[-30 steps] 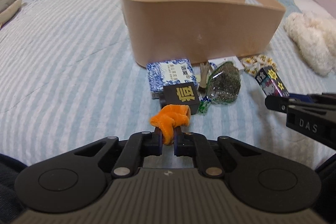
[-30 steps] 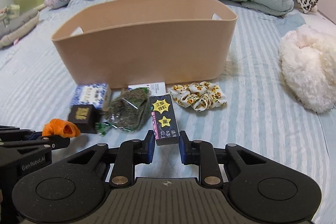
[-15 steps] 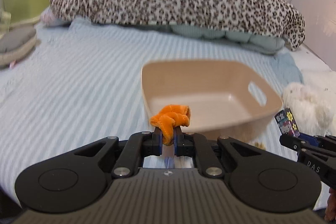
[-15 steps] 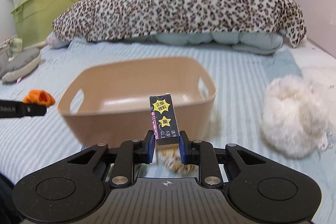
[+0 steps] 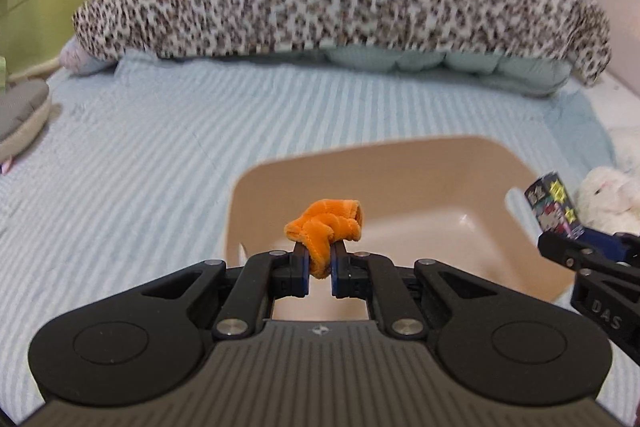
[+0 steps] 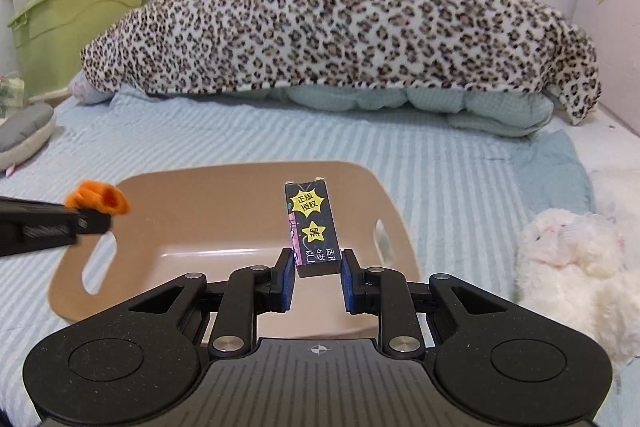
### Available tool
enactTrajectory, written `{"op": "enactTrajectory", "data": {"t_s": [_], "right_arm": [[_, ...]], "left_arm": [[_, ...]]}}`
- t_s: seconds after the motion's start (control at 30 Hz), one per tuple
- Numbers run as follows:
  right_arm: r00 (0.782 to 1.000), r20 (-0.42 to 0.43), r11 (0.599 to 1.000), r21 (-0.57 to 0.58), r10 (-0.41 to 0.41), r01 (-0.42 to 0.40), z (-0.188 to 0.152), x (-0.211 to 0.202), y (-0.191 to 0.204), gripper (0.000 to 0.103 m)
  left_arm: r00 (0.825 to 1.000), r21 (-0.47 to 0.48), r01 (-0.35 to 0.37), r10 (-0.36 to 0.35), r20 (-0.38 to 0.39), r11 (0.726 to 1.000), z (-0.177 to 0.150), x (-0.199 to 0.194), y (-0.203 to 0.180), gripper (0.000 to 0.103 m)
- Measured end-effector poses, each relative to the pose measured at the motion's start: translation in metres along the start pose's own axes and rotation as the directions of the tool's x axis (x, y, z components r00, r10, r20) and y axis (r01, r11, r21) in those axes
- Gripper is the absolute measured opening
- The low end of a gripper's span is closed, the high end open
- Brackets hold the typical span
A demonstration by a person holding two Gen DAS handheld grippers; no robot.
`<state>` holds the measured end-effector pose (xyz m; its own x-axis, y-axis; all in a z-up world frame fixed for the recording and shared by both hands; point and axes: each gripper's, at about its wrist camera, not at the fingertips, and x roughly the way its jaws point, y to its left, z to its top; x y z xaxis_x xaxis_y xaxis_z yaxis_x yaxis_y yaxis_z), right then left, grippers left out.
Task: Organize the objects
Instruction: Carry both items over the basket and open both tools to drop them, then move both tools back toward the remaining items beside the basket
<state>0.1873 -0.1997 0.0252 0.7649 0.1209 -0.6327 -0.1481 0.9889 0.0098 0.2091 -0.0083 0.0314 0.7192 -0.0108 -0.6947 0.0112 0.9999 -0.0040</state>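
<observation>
My left gripper (image 5: 320,269) is shut on an orange plush scrunchie (image 5: 326,223) and holds it above the near left part of the beige plastic basket (image 5: 432,163). My right gripper (image 6: 316,277) holds a small black box with yellow stars (image 6: 313,227) over the same basket (image 6: 168,187); its pads sit slightly apart from the box sides. The box also shows at the right of the left wrist view (image 5: 554,205). The scrunchie shows at the left of the right wrist view (image 6: 100,197). The basket's inside looks empty.
The basket sits on a blue striped bedsheet (image 6: 460,187). A white fluffy plush (image 6: 576,259) lies to the right. A leopard-print blanket (image 6: 340,31) lies at the back. Green and cream storage bins (image 6: 76,7) stand at the far left. A grey cushion (image 5: 22,115) lies left.
Both grippers have risen from the bed with their objects and now hover over the basket. The objects that lay in front of the basket are out of view.
</observation>
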Motion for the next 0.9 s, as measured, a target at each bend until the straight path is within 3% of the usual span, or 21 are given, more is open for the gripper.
{"op": "enactTrajectory", "data": {"t_s": [0.17, 0.33, 0.37, 0.43, 0.47, 0.53, 0.63, 0.73, 0.9], "right_arm": [[0.997, -0.080, 0.999, -0.043, 0.011, -0.015, -0.004, 0.027, 0.009, 0.022], [0.993, -0.117, 0.998, -0.046, 0.031, -0.036, -0.011, 0.035, 0.013, 0.023], [0.993, -0.112, 0.998, -0.041, 0.032, -0.037, -0.011, 0.032, 0.013, 0.035], [0.995, -0.097, 0.999, -0.038, 0.029, -0.032, -0.012, 0.025, 0.012, 0.037], [0.996, -0.090, 0.999, -0.043, 0.023, -0.027, -0.012, 0.019, 0.012, 0.042], [0.997, -0.069, 0.998, -0.058, 0.016, -0.020, -0.012, 0.008, 0.012, 0.053], [0.999, -0.035, 0.997, -0.079, 0.016, -0.019, -0.011, -0.013, 0.012, 0.069], [0.999, -0.040, 0.997, -0.074, 0.018, -0.021, -0.013, -0.033, 0.010, 0.083], [0.997, -0.071, 0.996, -0.086, 0.029, -0.035, -0.025, -0.058, 0.006, 0.100]], "left_arm": [[0.996, -0.002, -0.027, 0.027, -0.089, 1.000, -0.011, 0.033, -0.003, 0.011], [0.993, 0.012, -0.022, 0.023, -0.119, 1.000, -0.016, 0.035, -0.002, 0.013], [0.993, 0.010, -0.022, 0.023, -0.113, 1.000, -0.016, 0.031, -0.001, 0.014], [0.995, 0.016, -0.017, 0.019, -0.102, 1.000, -0.016, 0.022, 0.000, 0.022], [0.995, 0.024, -0.013, 0.015, -0.103, 1.000, -0.015, 0.019, -0.001, 0.038], [0.996, 0.033, -0.002, 0.005, -0.091, 0.999, -0.015, 0.009, -0.002, 0.058], [0.999, 0.041, -0.011, 0.013, -0.050, 0.999, -0.017, -0.011, -0.004, 0.076], [0.998, 0.054, -0.048, 0.050, -0.037, 0.997, -0.021, -0.027, -0.005, 0.080], [0.999, 0.025, -0.018, 0.019, -0.049, 1.000, -0.034, -0.051, 0.002, 0.081]]}}
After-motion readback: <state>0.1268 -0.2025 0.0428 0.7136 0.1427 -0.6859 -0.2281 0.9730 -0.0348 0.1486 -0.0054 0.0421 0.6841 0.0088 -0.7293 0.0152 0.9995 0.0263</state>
